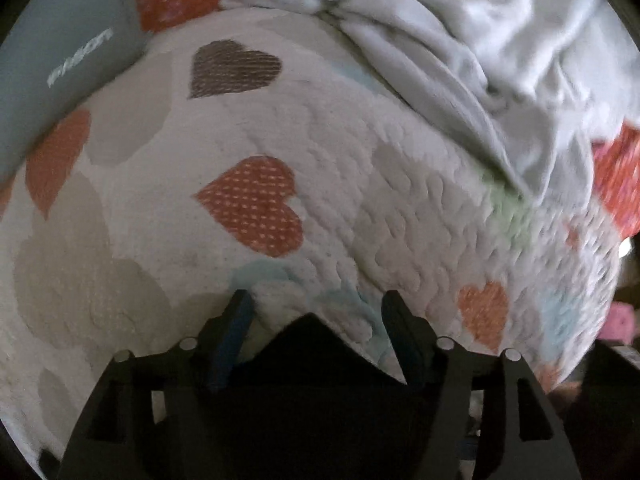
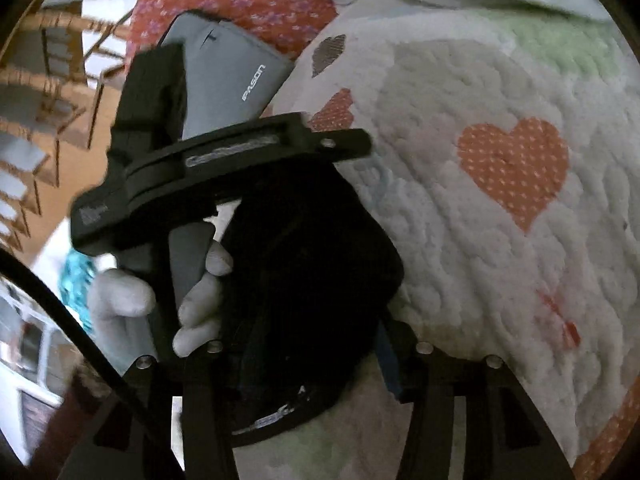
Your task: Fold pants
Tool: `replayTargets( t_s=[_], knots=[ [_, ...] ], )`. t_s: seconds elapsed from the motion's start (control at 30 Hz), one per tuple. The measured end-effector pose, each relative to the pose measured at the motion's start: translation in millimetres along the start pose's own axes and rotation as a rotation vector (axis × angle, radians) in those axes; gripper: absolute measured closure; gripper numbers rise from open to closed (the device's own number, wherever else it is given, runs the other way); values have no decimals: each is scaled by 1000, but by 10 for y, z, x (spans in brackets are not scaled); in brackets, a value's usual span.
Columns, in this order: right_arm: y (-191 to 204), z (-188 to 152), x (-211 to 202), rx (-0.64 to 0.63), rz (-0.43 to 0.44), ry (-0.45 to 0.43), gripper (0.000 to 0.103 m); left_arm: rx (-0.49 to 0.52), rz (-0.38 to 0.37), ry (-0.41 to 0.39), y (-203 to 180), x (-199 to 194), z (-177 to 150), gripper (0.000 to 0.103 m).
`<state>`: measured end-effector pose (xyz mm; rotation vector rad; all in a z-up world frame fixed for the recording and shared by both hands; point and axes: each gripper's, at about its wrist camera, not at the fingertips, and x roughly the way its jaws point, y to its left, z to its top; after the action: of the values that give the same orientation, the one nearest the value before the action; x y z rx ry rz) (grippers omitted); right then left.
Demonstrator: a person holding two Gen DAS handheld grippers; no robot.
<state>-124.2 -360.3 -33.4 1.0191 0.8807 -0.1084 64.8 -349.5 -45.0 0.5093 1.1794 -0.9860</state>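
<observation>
The left gripper (image 1: 316,304) stands released over the heart quilt (image 1: 248,128); the right gripper's (image 2: 312,360) state I cannot tell; the white pants (image 1: 500,40) lie crumpled.

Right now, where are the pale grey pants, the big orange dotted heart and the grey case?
pale grey pants (image 1: 460,32): left wrist view, crumpled middle.
big orange dotted heart (image 1: 256,204): left wrist view, centre.
grey case (image 2: 228,76): right wrist view, flat face.
</observation>
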Motion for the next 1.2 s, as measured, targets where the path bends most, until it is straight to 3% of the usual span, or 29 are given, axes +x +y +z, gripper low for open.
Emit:
replayTargets(
  t_s=[0.07,0.1,0.2,0.3,0.43,0.5,0.57,0.63,0.67,0.73,0.93,1.2],
  knots=[
    [75,-16,10,-36,-30,-7,48,19,13,14,-75,-20,-19,67],
    [99,-19,3,-43,-26,-7,48,19,4,33,-89,-27,-31,93],
    [158,-28,-68,-56,29,-9,43,27,-2,22,-136,-147,-84,94],
    [214,-75,-159,-74,97,-17,27,5,-2,3,-134,-280,-116,95],
    [229,-120,-68,-79,24,-10,24,-18,5,4,-86,-340,-140,95],
    [235,-111,25,-93,-38,-5,30,-26,3,15,-77,-314,-146,95],
    [223,-104,89,-105,-101,-19,57,-34,12,35,-114,-227,-130,95],
    [206,-89,88,-121,-143,-17,72,-44,25,51,-111,-182,-134,95],
    [186,-85,70,-114,-120,-11,76,-51,26,53,-114,-177,-133,95],
    [185,-88,32,-107,-84,-4,78,-56,20,48,-140,-213,-142,96],
    [595,-184,-105,-254,-113,-23,80,-60,-16,-69,-102,-784,-336,101],
    [1523,-516,11,-519,-94,55,82,-244,-79,-246,646,-1613,-922,103]
  ],
)
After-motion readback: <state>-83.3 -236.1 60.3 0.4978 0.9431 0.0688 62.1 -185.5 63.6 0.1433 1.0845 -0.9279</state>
